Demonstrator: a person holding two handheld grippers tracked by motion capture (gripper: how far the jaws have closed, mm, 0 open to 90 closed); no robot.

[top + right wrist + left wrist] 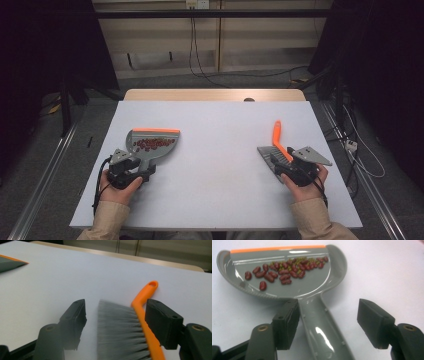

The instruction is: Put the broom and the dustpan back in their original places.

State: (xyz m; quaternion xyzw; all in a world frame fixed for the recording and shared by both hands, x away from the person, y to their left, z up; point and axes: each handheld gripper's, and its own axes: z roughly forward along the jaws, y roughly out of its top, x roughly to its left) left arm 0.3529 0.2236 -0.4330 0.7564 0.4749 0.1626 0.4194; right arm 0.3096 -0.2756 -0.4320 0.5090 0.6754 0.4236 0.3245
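Note:
A grey dustpan [152, 142] with an orange lip lies at the left of the white table top [220, 125]. Several red beans [284, 272] and a few small green ones rest in its pan [287, 288]. My left gripper [328, 320] stands open astride the dustpan's handle, with its left pad close against the handle and its right pad well clear. At the right lies an orange-handled brush [276, 134] with grey bristles [120, 330]. My right gripper [116, 322] is open around the brush head; the orange spine runs right beside the right pad. In the high view my left gripper [141, 164] and right gripper [286, 162] sit near the front edge.
A corner of the dustpan [10, 263] lies far to the left in the right gripper view. A wooden table edge [215, 95] runs behind the white top. Cables [360, 155] lie on the floor at the right, and dark stands flank the table.

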